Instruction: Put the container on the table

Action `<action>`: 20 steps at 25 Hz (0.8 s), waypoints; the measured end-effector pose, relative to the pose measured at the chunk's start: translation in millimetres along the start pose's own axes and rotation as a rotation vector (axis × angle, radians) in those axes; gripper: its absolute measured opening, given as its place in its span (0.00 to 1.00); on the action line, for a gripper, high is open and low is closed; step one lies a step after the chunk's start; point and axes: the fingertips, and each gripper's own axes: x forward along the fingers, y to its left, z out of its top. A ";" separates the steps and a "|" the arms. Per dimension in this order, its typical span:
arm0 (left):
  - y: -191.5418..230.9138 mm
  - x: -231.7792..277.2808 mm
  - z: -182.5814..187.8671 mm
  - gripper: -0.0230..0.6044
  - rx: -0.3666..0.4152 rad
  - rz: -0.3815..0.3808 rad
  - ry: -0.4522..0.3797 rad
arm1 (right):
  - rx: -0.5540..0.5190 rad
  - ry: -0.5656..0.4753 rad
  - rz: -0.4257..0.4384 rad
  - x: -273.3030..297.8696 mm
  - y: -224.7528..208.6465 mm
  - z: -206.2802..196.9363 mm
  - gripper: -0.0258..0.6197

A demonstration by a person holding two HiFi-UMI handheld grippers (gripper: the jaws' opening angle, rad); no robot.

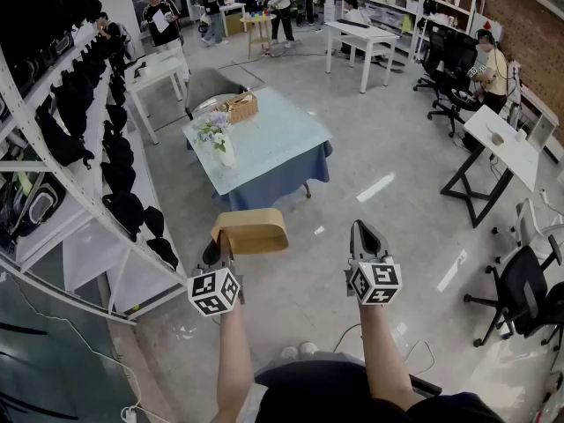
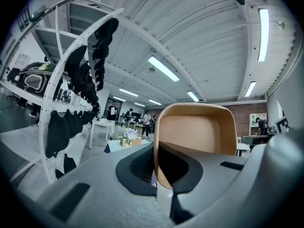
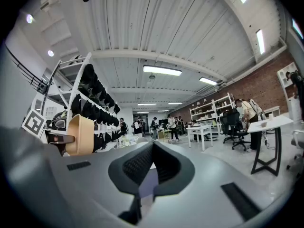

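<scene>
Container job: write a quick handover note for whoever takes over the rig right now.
Left hand-held gripper: shut on the tan container, clamping its wall, held in the air.
Right hand-held gripper: shut, nothing between its jaws.
The table with the blue cloth stands ahead across the floor. A flower vase and a basket sit along its left side.
Done: container is in the grip.
Left: walk to the table, set the container on a bare spot (the right part looks free), then release.

Table (image 1: 284,144) (blue-skirted) bears basket (image 1: 240,108) and flowers (image 1: 217,134).
</scene>
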 end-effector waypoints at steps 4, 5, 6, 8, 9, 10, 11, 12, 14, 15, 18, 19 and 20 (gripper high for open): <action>-1.5 0.0 -3.2 0.05 -0.001 -0.002 0.002 | -0.002 0.001 0.001 -0.8 -1.1 -2.5 0.04; -1.2 -0.2 -3.4 0.05 -0.001 -0.001 0.003 | -0.003 0.001 0.001 -0.6 -1.0 -2.3 0.04; -0.7 -0.5 -3.3 0.05 -0.002 0.000 0.004 | -0.003 0.001 0.000 -0.4 -0.8 -2.0 0.04; 0.3 -1.0 -3.0 0.05 -0.001 0.001 0.004 | -0.003 0.000 -0.001 0.0 -0.3 -0.9 0.04; 0.6 -0.9 -3.0 0.05 -0.001 0.000 0.004 | -0.003 -0.001 -0.002 0.2 -0.3 -0.4 0.04; 0.7 -0.6 -3.1 0.05 0.000 0.000 0.005 | -0.003 -0.001 -0.002 0.7 -0.3 0.0 0.04; 0.9 -0.1 -3.4 0.05 0.000 -0.002 0.006 | -0.003 0.000 -0.003 1.4 -0.1 0.3 0.04; 1.3 0.3 -3.6 0.05 0.000 -0.003 0.008 | -0.003 0.000 -0.002 2.2 0.5 0.6 0.04; 3.0 1.2 -4.3 0.05 0.000 -0.005 0.012 | -0.001 0.001 -0.002 4.1 2.2 0.2 0.04; 4.3 1.8 -5.1 0.05 -0.001 -0.005 0.014 | 0.001 0.002 -0.004 5.0 2.7 -0.6 0.04; 6.8 4.4 -9.3 0.05 -0.005 -0.006 0.022 | -0.003 0.010 -0.024 7.2 -0.8 -5.0 0.04; 7.5 5.3 -10.6 0.05 -0.006 -0.006 0.026 | -0.005 0.014 -0.029 8.1 -1.8 -6.3 0.04; 8.7 6.3 -11.8 0.05 -0.006 -0.006 0.030 | -0.005 0.017 -0.030 9.2 -2.1 -7.3 0.04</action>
